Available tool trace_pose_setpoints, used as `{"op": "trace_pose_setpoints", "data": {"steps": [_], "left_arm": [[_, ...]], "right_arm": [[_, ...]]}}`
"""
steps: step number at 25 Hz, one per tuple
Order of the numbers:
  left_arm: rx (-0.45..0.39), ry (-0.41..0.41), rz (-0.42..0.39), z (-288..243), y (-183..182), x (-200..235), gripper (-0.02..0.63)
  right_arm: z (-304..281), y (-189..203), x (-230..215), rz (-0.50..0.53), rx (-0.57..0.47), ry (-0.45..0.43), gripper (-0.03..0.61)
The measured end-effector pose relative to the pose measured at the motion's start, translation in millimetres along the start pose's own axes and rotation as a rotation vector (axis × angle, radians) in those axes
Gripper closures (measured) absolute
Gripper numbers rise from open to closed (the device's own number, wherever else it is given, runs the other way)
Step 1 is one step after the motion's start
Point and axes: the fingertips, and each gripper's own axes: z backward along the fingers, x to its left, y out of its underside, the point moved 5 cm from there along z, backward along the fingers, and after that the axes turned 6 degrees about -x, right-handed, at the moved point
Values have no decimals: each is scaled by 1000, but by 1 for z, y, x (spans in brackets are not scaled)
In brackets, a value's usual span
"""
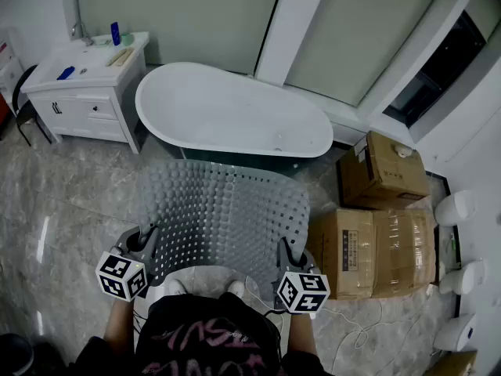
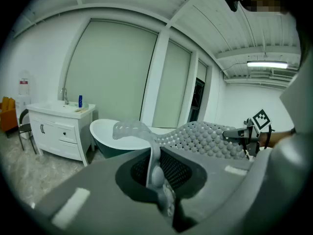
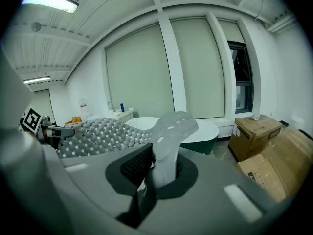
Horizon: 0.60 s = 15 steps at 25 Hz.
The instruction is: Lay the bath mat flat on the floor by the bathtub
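- The bath mat (image 1: 223, 210) hangs spread above the floor (image 1: 70, 202), near the bathtub (image 1: 235, 116).
- Left claw (image 1: 146, 240) and right claw (image 1: 286, 252) each grip a near corner.
- I judge it best to lower both evenly, keeping the mat taut.

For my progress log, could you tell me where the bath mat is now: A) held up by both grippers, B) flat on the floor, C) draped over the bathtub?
A: the left gripper and right gripper each clamp a near corner of the bath mat, which stretches between them in the air.
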Motion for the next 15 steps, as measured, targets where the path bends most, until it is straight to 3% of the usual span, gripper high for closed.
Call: {"op": "trace_pose_setpoints", "data": {"steps": [15], "left_arm": [[20,14,-5,9,6,17,600]], "right_arm": [[-4,9,25,-9,2,9,531]]}}
